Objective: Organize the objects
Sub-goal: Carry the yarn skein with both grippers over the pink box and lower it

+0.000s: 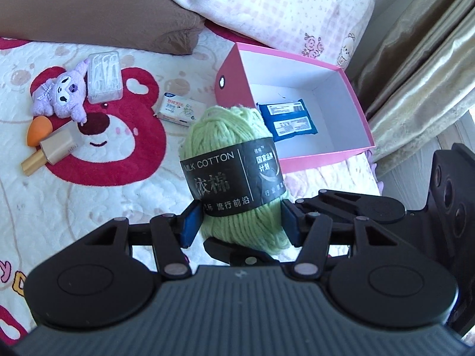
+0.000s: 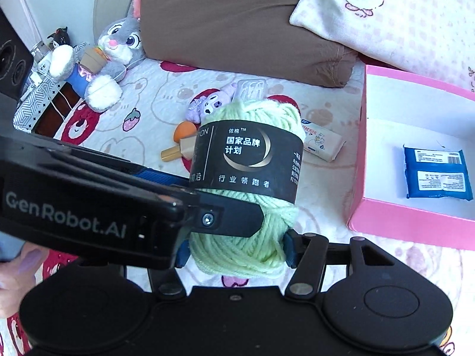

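Note:
A pale green yarn ball (image 1: pixel 234 148) with a black paper band hangs above the bed, held by both grippers at once. In the left wrist view my left gripper (image 1: pixel 240 227) has its blue pads pressed into the ball's lower half. My right gripper (image 2: pixel 236 252) squeezes the bottom of the same ball (image 2: pixel 252 112), and the left gripper's finger (image 2: pixel 225 219) crosses the ball's front from the left. To the right lies an open pink box (image 1: pixel 297 56) (image 2: pixel 386 210) with a blue packet (image 1: pixel 286 118) (image 2: pixel 436 172) inside.
On the bear-print blanket lie a purple plush (image 1: pixel 63 93), a clear plastic case (image 1: pixel 104 77), an orange sponge (image 1: pixel 38 132), a gold bottle (image 1: pixel 50 148) and a white tissue pack (image 1: pixel 181 111). A brown pillow (image 1: pixel 98 9), a rabbit plush (image 2: pixel 109 56) and curtains (image 1: pixel 415 59) border the bed.

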Available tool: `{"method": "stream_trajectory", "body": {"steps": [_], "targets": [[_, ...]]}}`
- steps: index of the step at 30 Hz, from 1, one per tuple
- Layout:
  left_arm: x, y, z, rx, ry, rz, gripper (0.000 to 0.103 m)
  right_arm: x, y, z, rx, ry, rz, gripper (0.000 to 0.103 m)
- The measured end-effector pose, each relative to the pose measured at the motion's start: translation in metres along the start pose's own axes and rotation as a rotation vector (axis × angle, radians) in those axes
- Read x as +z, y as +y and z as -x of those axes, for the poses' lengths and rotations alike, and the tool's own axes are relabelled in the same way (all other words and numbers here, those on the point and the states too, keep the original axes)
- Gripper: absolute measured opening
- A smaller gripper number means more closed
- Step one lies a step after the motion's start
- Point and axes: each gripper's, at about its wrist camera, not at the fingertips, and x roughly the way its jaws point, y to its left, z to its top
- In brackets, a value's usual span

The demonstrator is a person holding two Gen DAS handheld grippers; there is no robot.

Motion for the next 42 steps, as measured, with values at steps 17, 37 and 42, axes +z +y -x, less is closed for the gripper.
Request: {"method": "stream_trajectory", "body": {"steps": [17, 37, 42], "targets": [[0.027, -0.063, -0.001, -0.063, 0.011, -0.046, 0.055, 0.003, -0.032, 0.055, -0.091, -0.054, -0.002, 0.063], [0.107, -0.102, -0.098, -0.037, 0.027, -0.035, 0.055, 0.028, -0.149, 0.043, -0.112, -0.221, -0.108, 0.063], [0.105, -0.096, -0.125, 0.024, 0.043, -0.022, 0.055, 0.022, -0.180, 0.011, -0.029, -0.197, -0.164, 0.063]]}}
